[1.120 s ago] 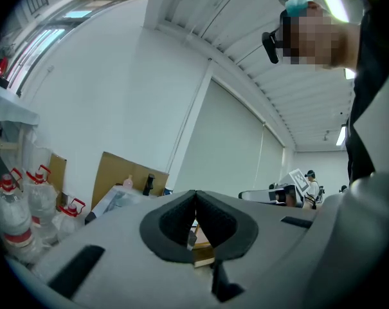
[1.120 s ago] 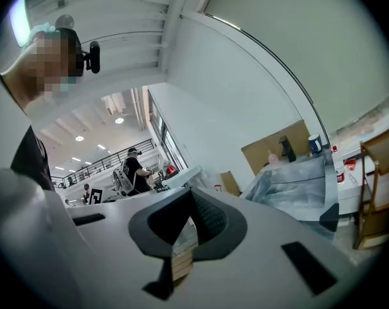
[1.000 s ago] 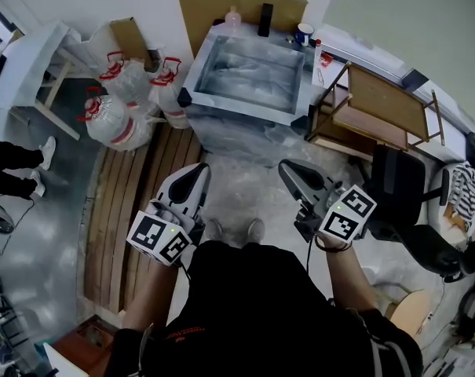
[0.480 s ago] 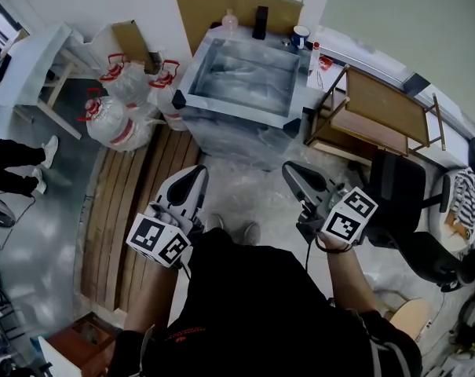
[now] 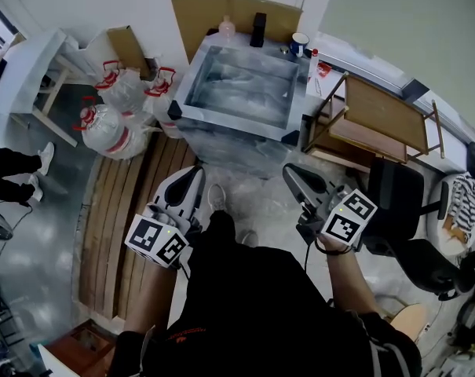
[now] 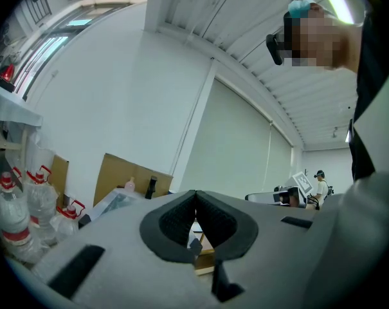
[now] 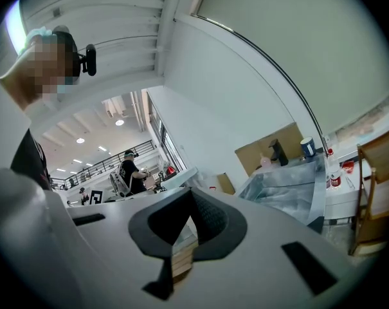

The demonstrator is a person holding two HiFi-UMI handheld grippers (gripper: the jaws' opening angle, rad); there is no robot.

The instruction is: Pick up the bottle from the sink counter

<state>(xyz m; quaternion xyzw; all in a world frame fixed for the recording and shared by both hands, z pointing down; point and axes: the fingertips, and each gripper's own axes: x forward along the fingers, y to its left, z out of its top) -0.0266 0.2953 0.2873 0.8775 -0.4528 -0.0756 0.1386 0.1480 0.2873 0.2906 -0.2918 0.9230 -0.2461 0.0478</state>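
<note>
1 bottle (image 5: 226, 27) | far rim of sink (image 5: 231, 122) | well apart from left gripper (image 5: 195, 173)

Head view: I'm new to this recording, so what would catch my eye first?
A large steel sink fills the top centre, with a small pink bottle on its back edge. Left of it stand water jugs. Nearer, the left tongs and right tongs are held shut and empty, well short of it.

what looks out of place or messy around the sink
Nothing spilled or broken. Oddest is the crumpled plastic sheeting bunched around the base of the sink, and a cardboard sheet propped against the wall behind it.
</note>
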